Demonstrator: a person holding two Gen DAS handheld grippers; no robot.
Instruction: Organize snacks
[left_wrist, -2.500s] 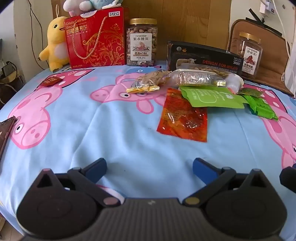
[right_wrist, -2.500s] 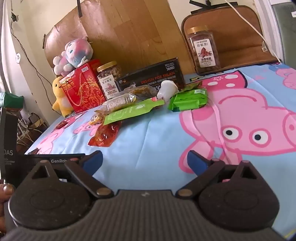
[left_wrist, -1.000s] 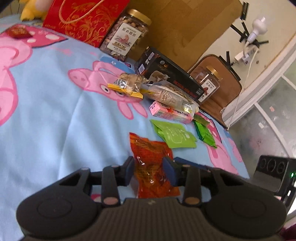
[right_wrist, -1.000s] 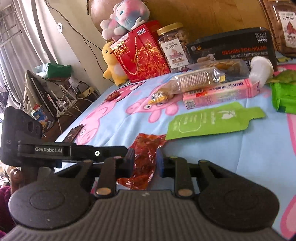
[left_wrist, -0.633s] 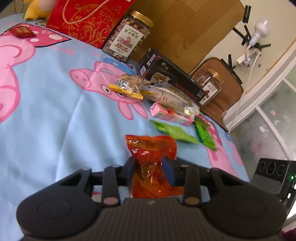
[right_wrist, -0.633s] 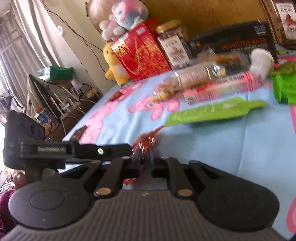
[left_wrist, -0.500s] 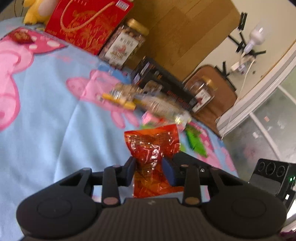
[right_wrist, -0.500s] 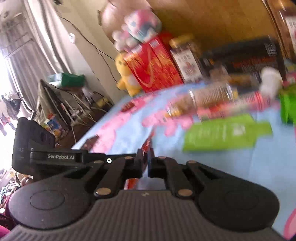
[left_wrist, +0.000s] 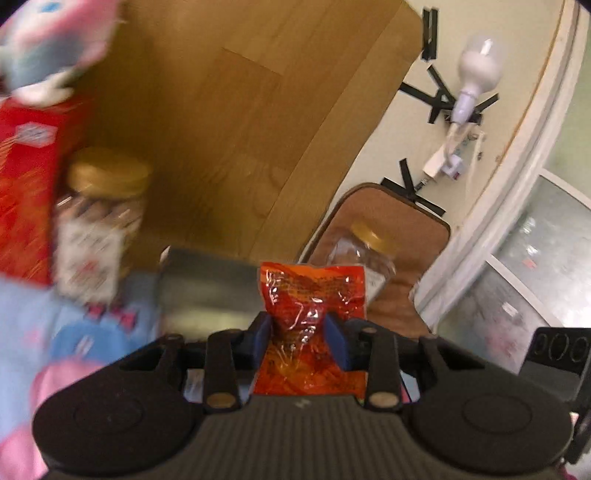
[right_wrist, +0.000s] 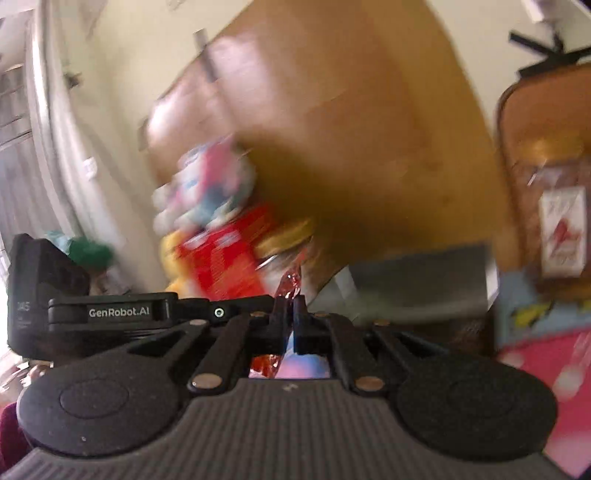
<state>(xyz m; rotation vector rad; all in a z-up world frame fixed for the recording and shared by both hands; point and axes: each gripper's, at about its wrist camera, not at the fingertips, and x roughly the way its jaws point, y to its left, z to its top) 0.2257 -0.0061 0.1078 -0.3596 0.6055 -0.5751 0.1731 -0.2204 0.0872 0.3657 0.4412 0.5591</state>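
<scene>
Orange packet (left_wrist: 312, 295) sits between the blue pads (left_wrist: 334, 341) of the left gripper (left_wrist: 300, 339), pinched across its middle. Upper half stands above the fingertips, lower half hangs back toward the camera body. Packet is off the bedspread (left_wrist: 74, 332), held up in front of the black box (left_wrist: 207, 288) and the far jar (left_wrist: 365, 254).

Right gripper (right_wrist: 290, 314) is clamped on the same packet, seen edge-on: only a thin red-orange sliver (right_wrist: 290, 286) pokes up past the tightly closed tips, and a bit more shows below the fingers. Its jaws have just been closing, with the packet's edge between them. The left gripper's body, marked GenRobot.AI, lies across the right wrist view at left, meeting the right one's tips roughly at right angles.

Both grippers point slightly below level, toward the wooden headboard (left_wrist: 229, 129). Both views are motion-blurred, the right more so.

Packet: glossy crinkled film, orange-red, flat sealed top edge, dark print too small to read, waist squeezed narrow where the left pads press.

Background, blurred: near jar (left_wrist: 99, 221) with gold lid, red gift box (left_wrist: 26, 184), plush toy (left_wrist: 48, 44) on top.
</scene>
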